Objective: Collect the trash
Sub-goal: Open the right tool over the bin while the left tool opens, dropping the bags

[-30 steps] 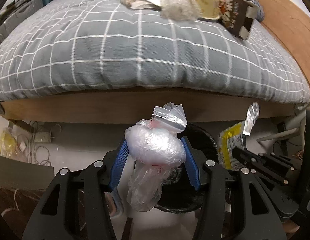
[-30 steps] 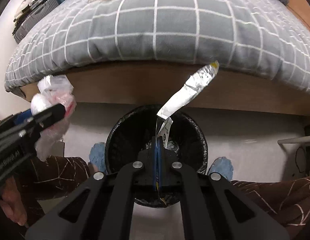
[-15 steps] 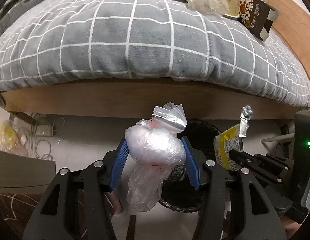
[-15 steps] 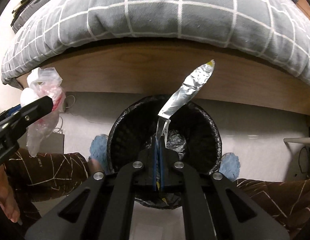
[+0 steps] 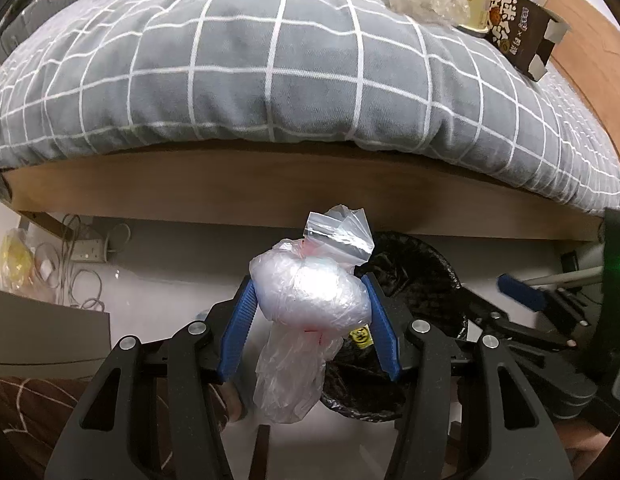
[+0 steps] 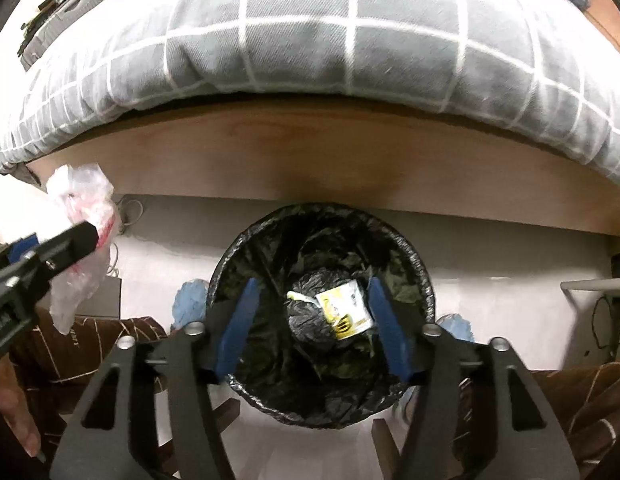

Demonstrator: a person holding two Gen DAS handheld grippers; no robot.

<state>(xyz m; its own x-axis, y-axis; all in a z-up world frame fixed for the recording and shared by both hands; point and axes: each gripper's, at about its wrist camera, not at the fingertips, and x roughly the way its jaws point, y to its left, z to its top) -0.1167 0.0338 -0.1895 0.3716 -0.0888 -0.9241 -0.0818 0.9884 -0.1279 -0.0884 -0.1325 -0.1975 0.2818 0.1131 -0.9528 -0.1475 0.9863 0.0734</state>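
- The bed (image 5: pixel 270 80) fills the far side; more trash (image 5: pixel 462 4) lies at its far right.
- The bin (image 6: pixel 322 320) stands on the floor below your right gripper (image 6: pixel 314 320), whose jaws are apart and empty; a yellow wrapper (image 6: pixel 344 312) lies inside.
- Your left gripper (image 5: pixel 310 320) is clamped on the plastic bag (image 5: pixel 310 296), left of the bin. Let go here and it may miss, landing on the floor.

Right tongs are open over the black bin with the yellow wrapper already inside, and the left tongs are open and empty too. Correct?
Not quite. The left tongs are not empty: they are shut on the clear plastic bag, as the left wrist view shows. The rest holds: the right tongs are open over the black bin, and the yellow wrapper lies inside.
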